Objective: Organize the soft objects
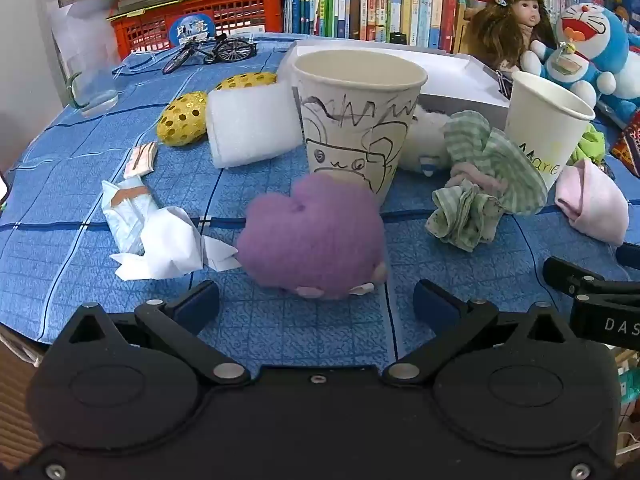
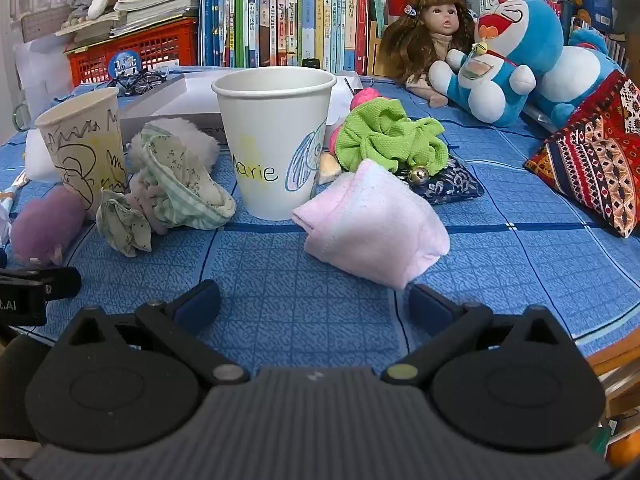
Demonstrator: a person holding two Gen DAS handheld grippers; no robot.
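Observation:
A fuzzy purple plush [image 1: 316, 236] lies on the blue checked cloth, just ahead of my open left gripper [image 1: 316, 304], whose jaws stand wide and empty. Behind it stands a scribbled paper cup [image 1: 356, 120]. A green striped cloth bundle [image 1: 480, 184] lies to its right, beside a second cup [image 2: 272, 140] marked "Marie". A folded pink cloth [image 2: 376, 224] lies in front of my open right gripper [image 2: 314, 304], near its right finger. A crumpled lime-green cloth [image 2: 392, 136] sits behind the pink one. The purple plush [image 2: 44, 228] also shows at the far left of the right wrist view.
A white foam block [image 1: 248, 120], gold sequin pads [image 1: 182, 120] and crumpled paper [image 1: 160, 240] lie to the left. A white box [image 1: 452, 76], a doll [image 2: 432, 32], a blue cat plush [image 2: 516, 52], a patterned cushion [image 2: 596, 160] and bookshelves ring the back.

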